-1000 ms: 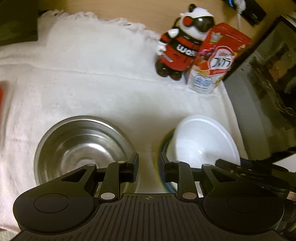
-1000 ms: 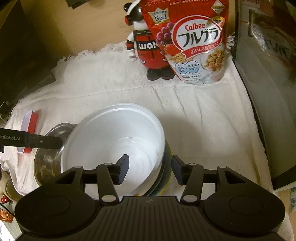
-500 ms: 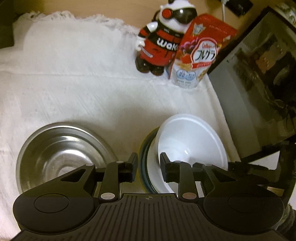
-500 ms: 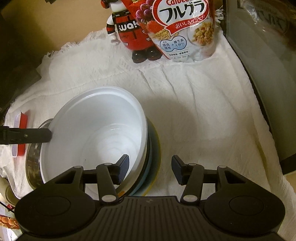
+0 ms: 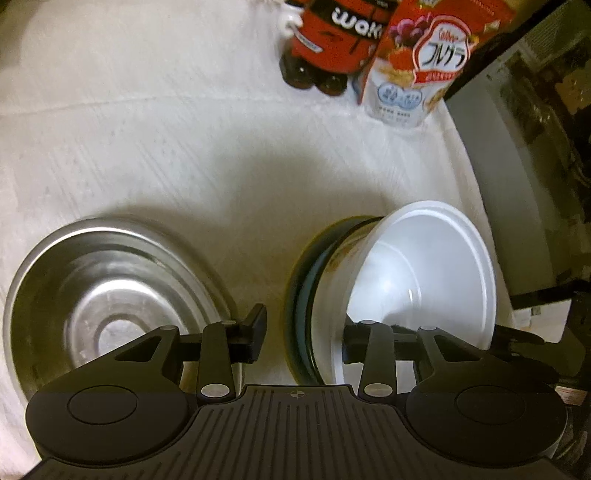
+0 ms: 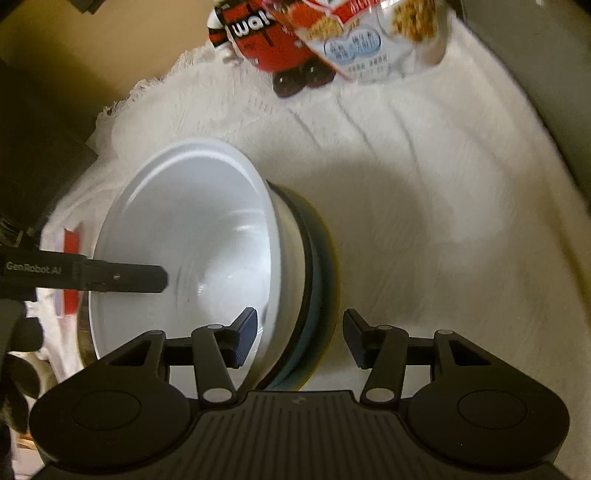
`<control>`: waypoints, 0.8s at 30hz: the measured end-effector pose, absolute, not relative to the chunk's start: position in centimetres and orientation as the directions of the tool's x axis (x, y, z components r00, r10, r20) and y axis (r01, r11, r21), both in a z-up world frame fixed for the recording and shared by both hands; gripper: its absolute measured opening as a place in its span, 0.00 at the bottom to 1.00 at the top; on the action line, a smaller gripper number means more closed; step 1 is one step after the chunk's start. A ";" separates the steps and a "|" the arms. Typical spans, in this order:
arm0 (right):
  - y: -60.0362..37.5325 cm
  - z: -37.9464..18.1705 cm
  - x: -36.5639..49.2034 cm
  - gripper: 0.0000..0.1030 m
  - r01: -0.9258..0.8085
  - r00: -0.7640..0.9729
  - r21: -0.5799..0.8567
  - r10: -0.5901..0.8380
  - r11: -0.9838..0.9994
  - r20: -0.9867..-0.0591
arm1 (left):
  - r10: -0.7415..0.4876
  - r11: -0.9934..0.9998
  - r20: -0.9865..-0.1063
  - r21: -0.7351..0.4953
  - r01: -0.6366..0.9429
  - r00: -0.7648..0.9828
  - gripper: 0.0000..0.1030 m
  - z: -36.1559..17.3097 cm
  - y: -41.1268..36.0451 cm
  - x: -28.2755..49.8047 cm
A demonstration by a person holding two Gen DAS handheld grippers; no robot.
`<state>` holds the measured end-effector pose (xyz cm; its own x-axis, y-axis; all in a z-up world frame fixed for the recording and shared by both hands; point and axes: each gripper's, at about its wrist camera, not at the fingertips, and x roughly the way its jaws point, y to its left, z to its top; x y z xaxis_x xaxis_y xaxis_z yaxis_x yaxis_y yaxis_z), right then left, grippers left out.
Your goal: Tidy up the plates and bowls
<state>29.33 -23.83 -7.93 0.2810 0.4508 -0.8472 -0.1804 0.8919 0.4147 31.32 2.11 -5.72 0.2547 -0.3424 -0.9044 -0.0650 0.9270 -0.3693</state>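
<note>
A white bowl (image 5: 424, 273) sits nested on a few plates with dark teal and yellow rims (image 5: 301, 280), tilted in both wrist views. My left gripper (image 5: 301, 338) straddles the stack's near rim, one finger outside the plates and one inside the bowl. Its jaws are opening and the pads stand clear of the rim. My right gripper (image 6: 299, 339) holds the opposite side of the white bowl (image 6: 192, 236), one pad inside it and the other against the plates' edge (image 6: 323, 273). A steel bowl (image 5: 110, 295) rests on the cloth left of the stack.
A white cloth (image 5: 166, 140) covers the table. A panda figure (image 5: 332, 33) and a cereal bag (image 5: 424, 70) stand at the back. A black appliance (image 5: 535, 155) walls the right side. A red-lidded box (image 6: 70, 273) lies beyond the bowls.
Both grippers sank toward the cloth with the stack between them. The left jaws spread apart off the stack's rim. The figure and cereal bag slid to the top of both views.
</note>
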 end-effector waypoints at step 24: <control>-28.3 -9.5 29.7 0.52 -0.120 0.229 0.544 0.556 0.831 -0.799 | -0.401 0.912 -0.903 -0.409 -0.023 0.153 0.51 -7.4 -3.5 29.4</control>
<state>29.72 -28.34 -9.46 0.2294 0.5561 -0.7988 -0.1196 0.8306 0.5439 29.43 -3.47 -7.41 0.1530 -0.4008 -0.9033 -0.0231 0.9124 -0.4087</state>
